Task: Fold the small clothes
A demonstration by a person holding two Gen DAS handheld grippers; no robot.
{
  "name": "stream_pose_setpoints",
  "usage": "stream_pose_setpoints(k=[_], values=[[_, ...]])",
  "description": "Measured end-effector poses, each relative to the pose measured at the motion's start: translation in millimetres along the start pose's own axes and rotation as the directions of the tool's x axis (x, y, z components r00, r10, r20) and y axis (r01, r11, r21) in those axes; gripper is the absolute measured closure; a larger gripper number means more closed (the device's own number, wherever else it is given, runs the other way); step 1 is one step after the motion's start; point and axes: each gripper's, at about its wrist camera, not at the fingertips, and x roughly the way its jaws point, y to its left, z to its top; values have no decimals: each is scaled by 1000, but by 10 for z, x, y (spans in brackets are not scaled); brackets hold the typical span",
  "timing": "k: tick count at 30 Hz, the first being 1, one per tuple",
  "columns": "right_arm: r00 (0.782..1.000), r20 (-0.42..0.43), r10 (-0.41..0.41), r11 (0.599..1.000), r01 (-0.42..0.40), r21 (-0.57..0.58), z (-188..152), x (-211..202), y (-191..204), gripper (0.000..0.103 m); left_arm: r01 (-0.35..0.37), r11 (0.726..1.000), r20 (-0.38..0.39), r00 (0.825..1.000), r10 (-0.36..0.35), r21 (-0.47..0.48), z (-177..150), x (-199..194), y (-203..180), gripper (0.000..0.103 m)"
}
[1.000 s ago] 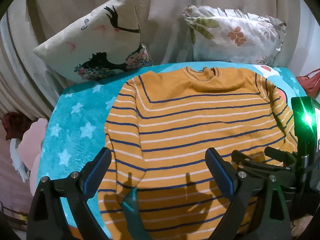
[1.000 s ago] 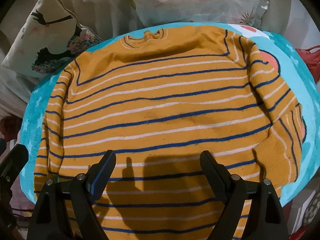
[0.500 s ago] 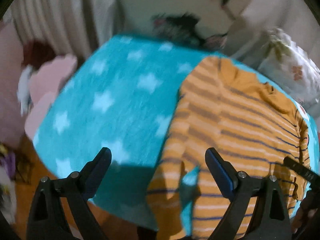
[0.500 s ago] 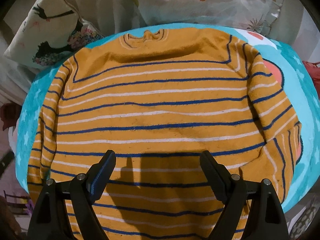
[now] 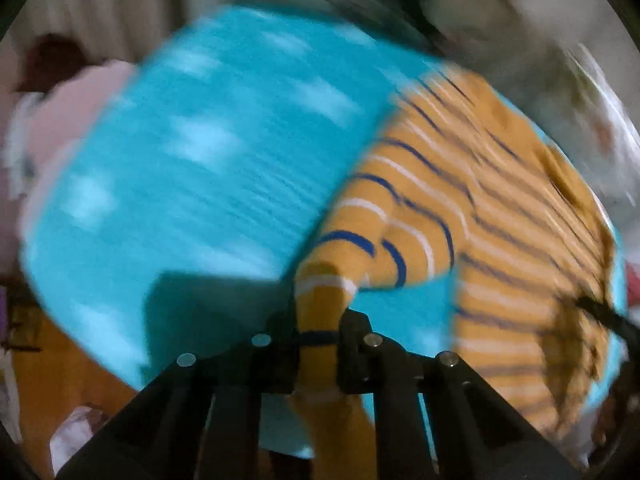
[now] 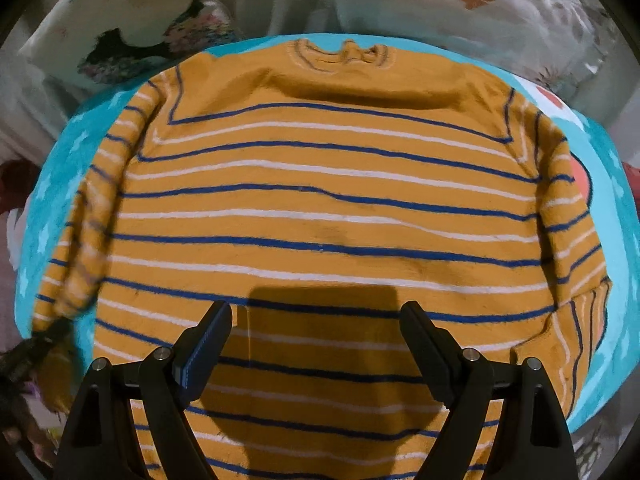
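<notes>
Turquoise star-print blanket (image 5: 192, 184) covered the bed, w/ pale curtains (image 5: 120, 12) behind and orange floor (image 5: 52, 392) at lower left; left wrist view badly blurred. Left gripper (image 5: 320, 340) was clamped tight on the cuff of the sweater's sleeve (image 5: 360, 236). Orange sweater (image 6: 320, 208) w/ blue and white stripes lay flat on the blanket, collar toward two printed pillows (image 6: 500, 12). Right gripper (image 6: 316, 344) hovered over the hem, jaws wide apart, holding nothing.
</notes>
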Motion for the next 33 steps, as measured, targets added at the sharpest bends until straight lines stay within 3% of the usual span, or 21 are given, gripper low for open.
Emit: stream_pose_setpoints(k=[3,5,7,11,15,19,21,25,29,31,33], values=[[1000,-4,-17,999,17,28,15,8,-13,14,-50,989,65,996,60,-140,373,-182,705,90],[1000,-6,-23,999,23,30,25,19,29,14,-69,981,86,993,86,-183,540,-251,1001,87],[999,-12,-33,999,34,24,29,28,110,14,-48,976,103,992,71,-215,685,-329,1229,73],[998,-23,-50,999,50,-2,18,53,309,14,-26,951,180,980,85,-310,851,-423,1517,56],[998,-23,-50,992,47,-115,36,110,734,14,74,902,232,972,29,-425,817,-523,1876,49],[1000,-7,14,952,-16,-305,74,108,1423,14,39,891,209,976,64,-452,567,-601,2133,46],[997,-2,77,904,-70,-422,90,89,1905,14,7,882,191,977,94,-471,388,-619,2246,46],[985,39,169,749,-103,-654,7,37,2901,14,-27,847,149,981,125,-530,-42,-674,2479,45],[962,104,251,512,-41,-858,-284,55,3979,14,-51,806,114,983,146,-590,-432,-781,2684,45],[952,104,287,411,-25,-911,-455,117,4422,15,-62,783,103,982,158,-619,-599,-847,2776,45],[948,103,302,337,-5,-941,-607,219,4774,16,-80,765,92,980,179,-639,-739,-924,2845,45]])
